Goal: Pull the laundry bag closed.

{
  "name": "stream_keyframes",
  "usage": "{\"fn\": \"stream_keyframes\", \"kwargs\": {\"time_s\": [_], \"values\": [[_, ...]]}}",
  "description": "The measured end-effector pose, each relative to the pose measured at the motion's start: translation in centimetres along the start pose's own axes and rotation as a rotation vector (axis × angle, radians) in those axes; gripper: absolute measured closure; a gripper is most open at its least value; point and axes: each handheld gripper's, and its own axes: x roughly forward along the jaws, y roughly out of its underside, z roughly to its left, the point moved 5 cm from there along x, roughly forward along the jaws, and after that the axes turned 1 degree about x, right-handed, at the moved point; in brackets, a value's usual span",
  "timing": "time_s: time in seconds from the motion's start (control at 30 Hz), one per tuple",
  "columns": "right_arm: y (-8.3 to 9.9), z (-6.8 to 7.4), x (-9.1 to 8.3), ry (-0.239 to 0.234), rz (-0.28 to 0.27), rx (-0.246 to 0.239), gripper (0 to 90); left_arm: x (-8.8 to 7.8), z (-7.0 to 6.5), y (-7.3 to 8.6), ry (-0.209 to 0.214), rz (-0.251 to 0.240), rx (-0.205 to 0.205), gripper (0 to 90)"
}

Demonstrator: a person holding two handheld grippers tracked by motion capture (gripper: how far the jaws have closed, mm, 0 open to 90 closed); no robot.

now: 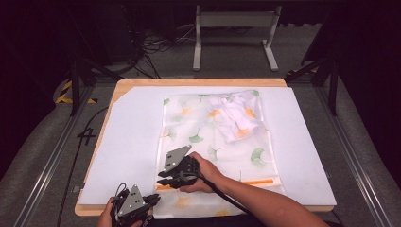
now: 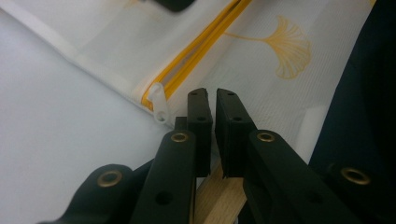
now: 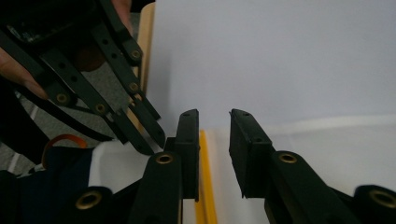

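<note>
Foam board (image 1: 132, 137), white and broad, covers most of the wooden table (image 1: 198, 82). Lying on it lengthwise is a sheer white mesh bag (image 1: 246, 156) printed with green and yellow ginkgo leaves; its near end hangs over the table's front edge. Inside the bag, at its far end, sits a bunched white garment (image 1: 234, 118) carrying the same leaf print, visible through the mesh. A yellow zipper (image 1: 257, 181) runs across the bag near the front; in the left gripper view its small white pull tab (image 2: 159, 103) lies at the zipper's end, by the bag's side edge.

Over the zipper's left end is the right gripper (image 1: 166, 178), held low above the bag. Its jaws are released, standing apart with a gap between them, and the yellow zipper line (image 3: 204, 177) passes just beneath the left one; the pads press on nothing. At the bag's near left corner, by the table's front edge, is the left gripper (image 1: 153, 198). Its jaws are clenched to a narrow slit just beside the pull tab; whether any mesh is pinched between them cannot be told.
</note>
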Motion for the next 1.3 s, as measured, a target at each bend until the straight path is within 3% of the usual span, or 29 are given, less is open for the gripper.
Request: {"fn": "stream_keyframes", "kwargs": {"time_s": [0.2,0.23,0.33,0.47,0.5,0.67,0.77,0.83,0.93,1.17,1.3], "values": [[-0.4,0.9,3.3,-0.045,0.080,-0.018,70.1,0.1,0.0,0.1,0.008,0.002,0.014,84.6],[-0.2,0.8,3.9,-0.037,0.098,-0.015,70.2,0.1,0.0,0.1,0.006,0.003,0.023,84.9],[0.3,0.4,4.7,-0.069,0.123,0.017,68.9,0.1,0.0,0.1,0.012,0.003,0.021,86.2],[0.3,0.2,4.8,-0.067,0.129,0.010,70.3,0.1,0.0,0.2,0.020,0.003,0.018,86.6],[0.3,0.3,4.9,-0.066,0.133,-0.007,76.2,0.1,0.0,0.2,0.019,0.004,0.014,86.8],[0.3,0.5,4.9,-0.058,0.141,-0.044,79.2,0.1,0.1,0.2,0.024,0.005,0.015,87.5],[0.3,0.2,4.6,-0.056,0.121,-0.017,89.4,0.1,0.1,0.2,0.029,0.003,0.004,87.6],[0.4,-0.1,4.4,-0.069,0.109,0.012,89.9,0.1,0.2,0.2,0.032,0.003,0.007,87.6],[0.5,0.0,4.2,-0.058,0.103,-0.001,90.0,0.1,0.2,0.2,0.036,0.003,0.001,87.6],[0.6,0.1,3.4,-0.069,0.061,0.042,90.0,0.1,0.2,0.2,0.034,0.006,0.009,87.6],[0.7,0.2,2.7,-0.058,0.038,0.041,90.0,0.1,0.2,0.2,0.034,0.006,0.009,87.7]]}}
